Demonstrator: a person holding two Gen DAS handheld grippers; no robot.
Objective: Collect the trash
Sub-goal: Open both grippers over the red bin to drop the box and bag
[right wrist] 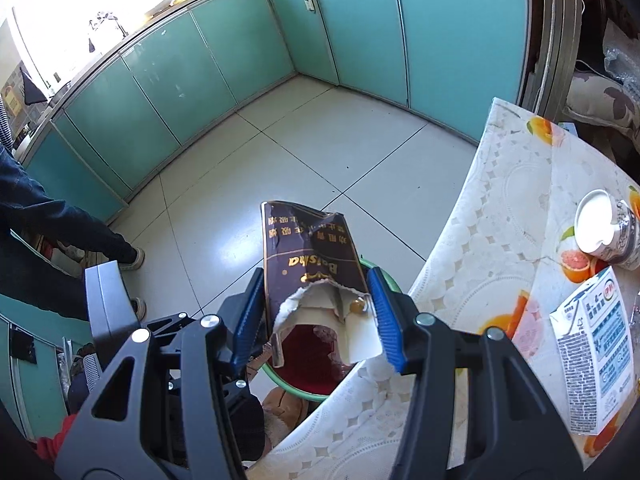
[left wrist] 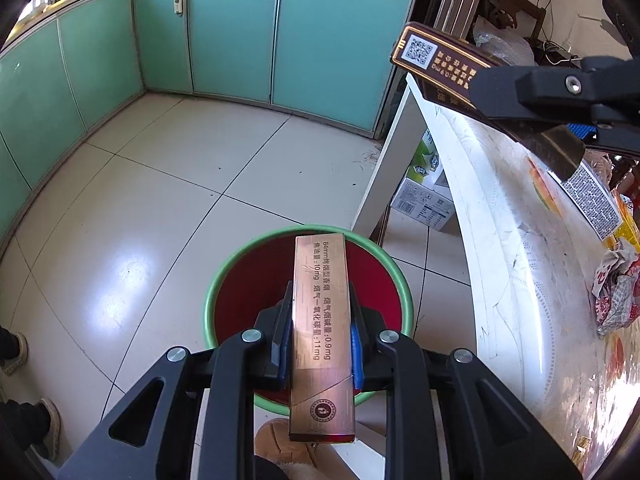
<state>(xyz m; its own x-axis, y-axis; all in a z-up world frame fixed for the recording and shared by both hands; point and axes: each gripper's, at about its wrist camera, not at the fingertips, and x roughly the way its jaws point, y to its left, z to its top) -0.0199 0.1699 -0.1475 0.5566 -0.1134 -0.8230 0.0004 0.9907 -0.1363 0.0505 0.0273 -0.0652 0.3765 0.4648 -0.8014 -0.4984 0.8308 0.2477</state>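
Drop step: my left jaws (left wrist: 320,320) clamp the copper carton (left wrist: 322,336) over the bin (left wrist: 308,236), right jaws (right wrist: 316,312) clamp the torn brown carton (right wrist: 308,264) above its rim; next, release both

My left gripper (left wrist: 320,332), matt black plastic with blue pads, holds a glossy copper-foil carton (left wrist: 322,336). My right gripper (right wrist: 316,316) holds torn glossy brown cardboard (right wrist: 308,256), its inside matt white. Bin (left wrist: 224,280): smooth plastic. Floor tiles (left wrist: 160,208): glazed, reflective.

Both wrist views steeply downward — shared bin (left wrist: 308,308).
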